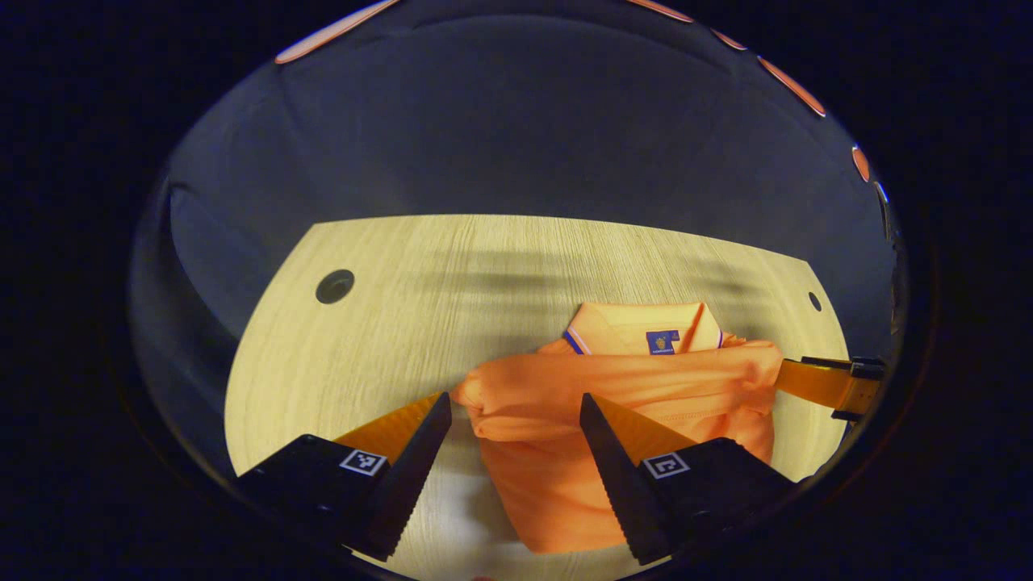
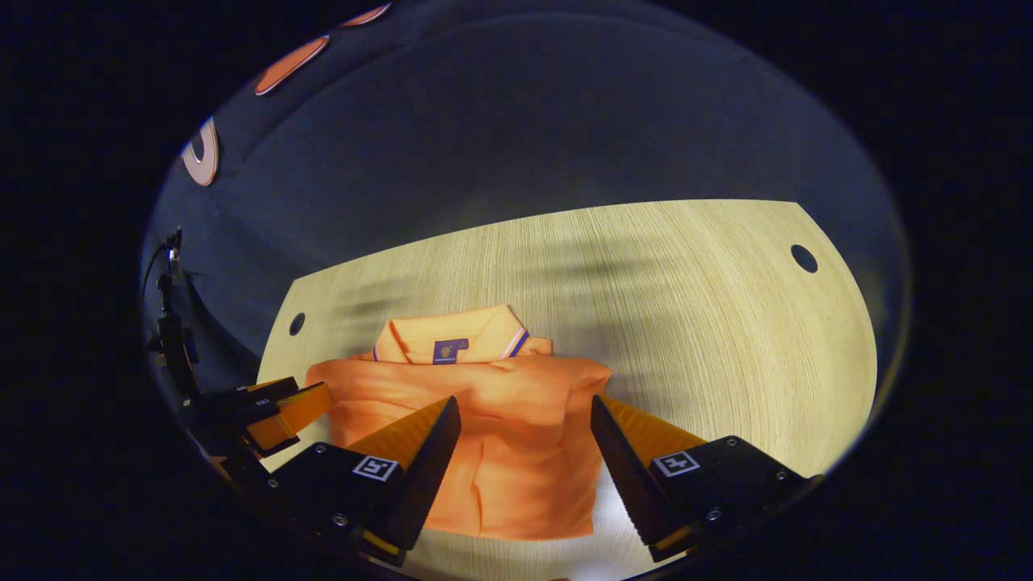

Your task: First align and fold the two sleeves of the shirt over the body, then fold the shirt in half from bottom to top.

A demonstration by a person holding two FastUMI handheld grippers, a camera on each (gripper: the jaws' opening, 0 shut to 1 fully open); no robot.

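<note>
While both sleeves are already lying folded across the chest of the orange shirt (image 1: 621, 420), which is resting on the right part of the wooden tabletop (image 1: 403, 323) with its collar (image 1: 637, 327) at the far edge, we are judging the first stage as done. We are seeing the left claw (image 1: 515, 411) and the right claw (image 2: 524, 415) both gaping wide and gripping nothing, hovering near the shirt's lower half. What is remaining, we are judging, is the bottom-to-top fold, since the hem is still lying nearest us.
</note>
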